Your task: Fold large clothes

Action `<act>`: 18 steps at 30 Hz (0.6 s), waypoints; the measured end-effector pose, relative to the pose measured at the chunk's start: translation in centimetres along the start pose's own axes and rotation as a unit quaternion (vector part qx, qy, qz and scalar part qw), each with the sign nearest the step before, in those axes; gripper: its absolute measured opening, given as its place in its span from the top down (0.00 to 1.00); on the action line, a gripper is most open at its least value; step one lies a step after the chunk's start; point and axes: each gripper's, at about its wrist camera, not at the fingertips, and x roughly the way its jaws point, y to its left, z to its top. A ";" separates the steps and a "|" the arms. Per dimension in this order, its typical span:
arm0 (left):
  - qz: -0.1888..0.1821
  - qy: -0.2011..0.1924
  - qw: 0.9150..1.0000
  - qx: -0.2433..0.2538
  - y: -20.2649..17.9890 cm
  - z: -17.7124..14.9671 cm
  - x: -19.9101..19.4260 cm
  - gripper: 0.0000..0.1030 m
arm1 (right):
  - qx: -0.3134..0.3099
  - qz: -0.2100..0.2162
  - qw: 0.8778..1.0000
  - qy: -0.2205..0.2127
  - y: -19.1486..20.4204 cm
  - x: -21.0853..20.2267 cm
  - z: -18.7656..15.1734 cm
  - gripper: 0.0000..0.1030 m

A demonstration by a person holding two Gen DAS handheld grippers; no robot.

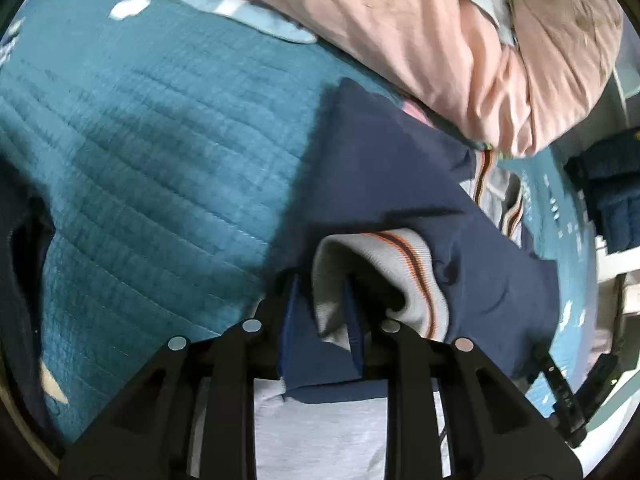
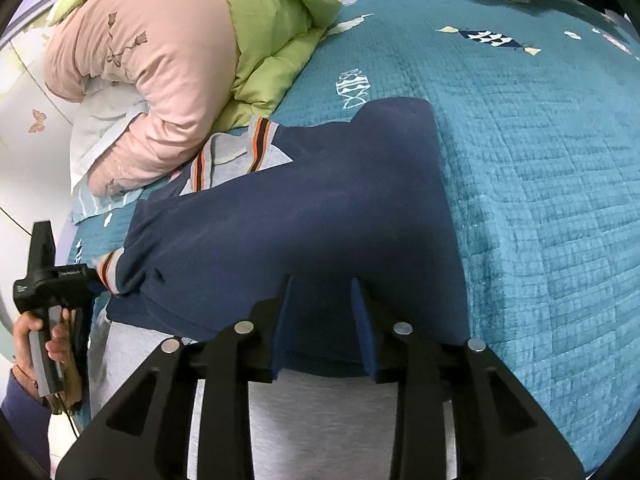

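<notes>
left wrist view: the left tool (image 1: 320,304) has its two fingers clamped on a fold of the navy garment (image 1: 384,184), with the grey ribbed cuff (image 1: 380,276), striped in orange and dark brown, bunched between and over the blue pads (image 1: 294,312). the navy cloth runs up and away from the tool across the teal quilted bedspread (image 1: 152,152). a grey part of the garment hangs below the fingers at the bottom of the frame. further up, a second striped grey trim (image 1: 482,176) lies beside the navy cloth, just under a pink quilt (image 1: 460,48) heaped at the head of the bed. part of the other black tool shows at the lower right edge. the picture is a little blurred.

right wrist view: the right tool (image 2: 322,328) grips the near edge of the navy garment (image 2: 304,208), the cloth passing between the blue pads (image 2: 364,332), fingers closed on it. the garment lies spread on the teal bedspread (image 2: 540,184), its far end reaching toward a white fish pattern. the striped grey collar (image 2: 240,152) sits at its upper left, touching the pink quilt (image 2: 160,80), which has a green quilt (image 2: 272,40) folded against it. at the left edge the left tool (image 2: 94,278) pinches the striped cuff (image 2: 108,272), held by a hand (image 2: 44,340) low in the frame.
</notes>
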 end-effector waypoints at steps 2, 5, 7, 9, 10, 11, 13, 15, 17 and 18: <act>0.024 -0.022 0.999 0.019 -0.7 0.1 -1.1 0.77 | -0.002 0.000 1.000 -0.012 0.2 -0.7 0.2 0.70; 0.053 -0.078 0.995 0.032 -1.7 0.5 -3.9 0.77 | 0.001 -0.005 1.000 -0.030 0.0 -1.8 0.6 0.67; 0.012 -0.093 0.994 0.056 -3.4 0.4 -5.4 0.77 | 0.005 -0.007 1.000 -0.029 -0.2 -2.0 0.9 0.65; -0.017 -0.075 0.991 0.105 -5.6 -0.3 -5.6 0.77 | 0.006 -0.011 1.000 -0.028 -0.5 -1.9 1.0 0.65; -0.045 -0.058 0.988 0.134 -7.0 -1.0 -5.5 0.77 | 0.007 -0.013 1.000 -0.027 -0.5 -1.7 1.1 0.65; -0.063 -0.046 0.985 0.155 -8.0 -1.7 -5.3 0.77 | 0.008 -0.012 1.000 -0.027 -0.6 -1.6 1.1 0.65; -0.074 -0.027 0.979 0.188 -9.9 -2.8 -4.3 0.77 | 0.008 -0.007 1.000 -0.022 -0.6 -1.4 1.0 0.65; -0.024 0.001 0.979 0.205 -10.5 -3.4 -1.8 0.77 | 0.005 -0.002 1.000 -0.015 -0.6 -1.1 0.9 0.65; 0.016 0.029 0.983 0.181 -8.9 -2.8 0.8 0.80 | 0.003 0.001 1.000 -0.006 -0.8 -0.6 0.8 0.65; 0.003 0.030 0.987 0.158 -7.8 -2.1 1.4 0.83 | 0.003 -0.001 1.000 -0.001 -1.0 -0.3 0.8 0.66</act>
